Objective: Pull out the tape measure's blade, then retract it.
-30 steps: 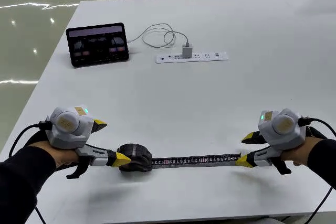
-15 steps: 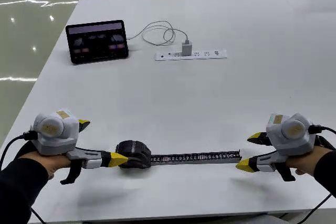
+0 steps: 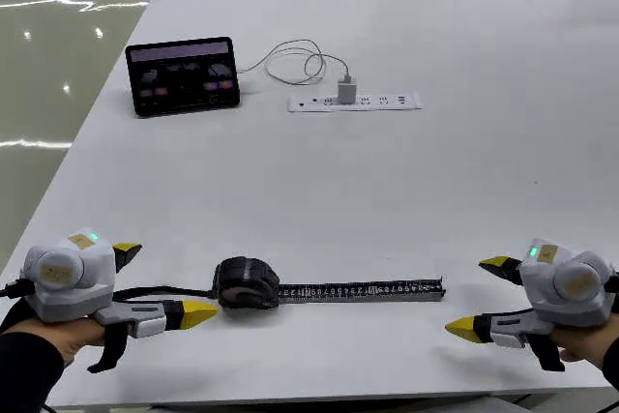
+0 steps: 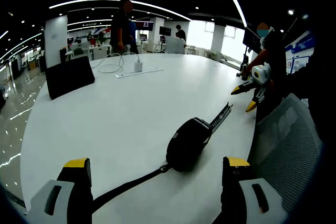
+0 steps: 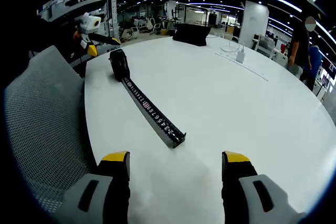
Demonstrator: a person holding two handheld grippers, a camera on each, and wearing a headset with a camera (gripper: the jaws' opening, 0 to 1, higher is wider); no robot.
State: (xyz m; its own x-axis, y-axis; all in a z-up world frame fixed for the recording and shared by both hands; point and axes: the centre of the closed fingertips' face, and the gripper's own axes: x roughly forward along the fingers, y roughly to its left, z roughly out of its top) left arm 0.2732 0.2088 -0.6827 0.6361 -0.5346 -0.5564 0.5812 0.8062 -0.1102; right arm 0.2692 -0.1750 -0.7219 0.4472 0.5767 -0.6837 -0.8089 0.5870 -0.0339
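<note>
A black tape measure [image 3: 246, 283] lies on the white table [image 3: 387, 181] near its front edge, its dark numbered blade [image 3: 363, 290] stretched out flat to the right. My left gripper [image 3: 162, 284] stands open just left of the case [image 4: 189, 141], apart from it, with the black wrist strap [image 4: 128, 186] lying between its fingers. My right gripper [image 3: 488, 296] is open a little right of the blade's tip [image 5: 176, 140], holding nothing. The tape measure [image 5: 118, 65] lies far off in the right gripper view.
A dark tablet [image 3: 183, 76] stands at the back left. A white power strip [image 3: 354, 103] with a plugged charger and coiled white cable [image 3: 290, 65] lies behind the middle. A grey mesh chair [image 4: 286, 148] sits at the table's front edge. People stand beyond the table.
Both grippers have let go and drawn back outward: the left off the case, the right off the blade's tip. The blade stays extended on the table.
</note>
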